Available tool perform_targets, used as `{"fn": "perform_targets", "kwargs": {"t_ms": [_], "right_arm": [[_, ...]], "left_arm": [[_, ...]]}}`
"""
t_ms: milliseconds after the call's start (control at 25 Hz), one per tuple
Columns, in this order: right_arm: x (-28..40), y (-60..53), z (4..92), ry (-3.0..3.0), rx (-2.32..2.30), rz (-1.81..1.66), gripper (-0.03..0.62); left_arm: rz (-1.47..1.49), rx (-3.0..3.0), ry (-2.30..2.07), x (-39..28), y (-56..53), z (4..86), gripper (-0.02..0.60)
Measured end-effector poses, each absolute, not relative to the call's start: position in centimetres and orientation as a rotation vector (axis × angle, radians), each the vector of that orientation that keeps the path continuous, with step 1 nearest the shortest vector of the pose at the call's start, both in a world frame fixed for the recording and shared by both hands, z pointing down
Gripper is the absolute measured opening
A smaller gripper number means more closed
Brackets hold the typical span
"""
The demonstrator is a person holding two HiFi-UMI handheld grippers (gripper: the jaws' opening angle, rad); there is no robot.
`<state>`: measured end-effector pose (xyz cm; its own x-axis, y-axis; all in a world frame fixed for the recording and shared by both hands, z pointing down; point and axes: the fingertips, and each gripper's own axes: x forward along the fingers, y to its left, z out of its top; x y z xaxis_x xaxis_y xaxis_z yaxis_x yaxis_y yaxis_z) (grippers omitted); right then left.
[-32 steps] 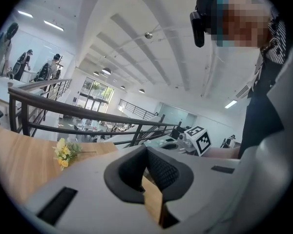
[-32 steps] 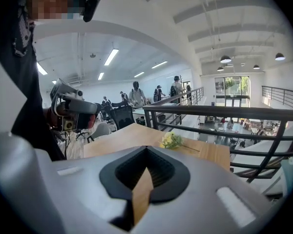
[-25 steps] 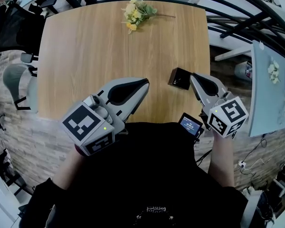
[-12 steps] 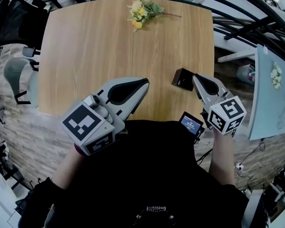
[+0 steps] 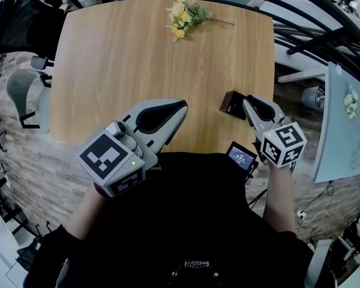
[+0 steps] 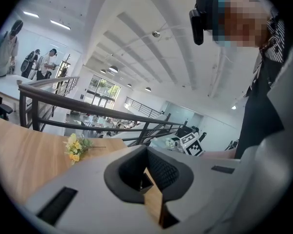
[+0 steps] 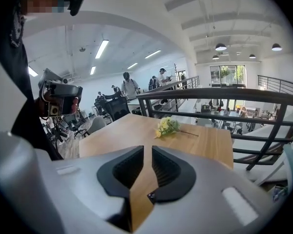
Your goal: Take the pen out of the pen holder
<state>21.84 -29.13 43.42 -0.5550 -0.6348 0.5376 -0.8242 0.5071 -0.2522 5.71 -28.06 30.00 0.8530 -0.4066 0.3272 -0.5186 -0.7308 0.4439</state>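
Note:
A small dark brown square pen holder (image 5: 232, 102) stands on the wooden table (image 5: 138, 65) near its right front corner. No pen shows in any view. My right gripper (image 5: 247, 103) has its tips right beside the holder's right side; whether they touch it I cannot tell. Its jaws are opening: a narrow gap stands between the pads (image 7: 128, 168), with only table wood seen through it. My left gripper (image 5: 181, 105) hovers over the table's front edge, well left of the holder, its tips meeting with nothing held.
A bunch of yellow flowers (image 5: 186, 14) lies at the table's far edge. A small device with a lit screen (image 5: 240, 155) sits at the person's front, just below the holder. Chairs (image 5: 21, 95) stand left of the table, and a dark railing (image 5: 300, 35) runs along its right.
The right gripper has sunk a little, its tips staying beside the dark holder. The left gripper has barely moved. The head view has shifted slightly.

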Motion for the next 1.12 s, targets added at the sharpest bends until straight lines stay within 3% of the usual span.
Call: {"fn": "perform_targets", "kwargs": {"t_ms": [1120], "right_arm": [[21.6,-28.3,50.8,-2.261,1.091,0.774,0.162]], "left_arm": [[0.315,2.448,-0.762,4.5,-28.1,31.2,-0.014]]}}
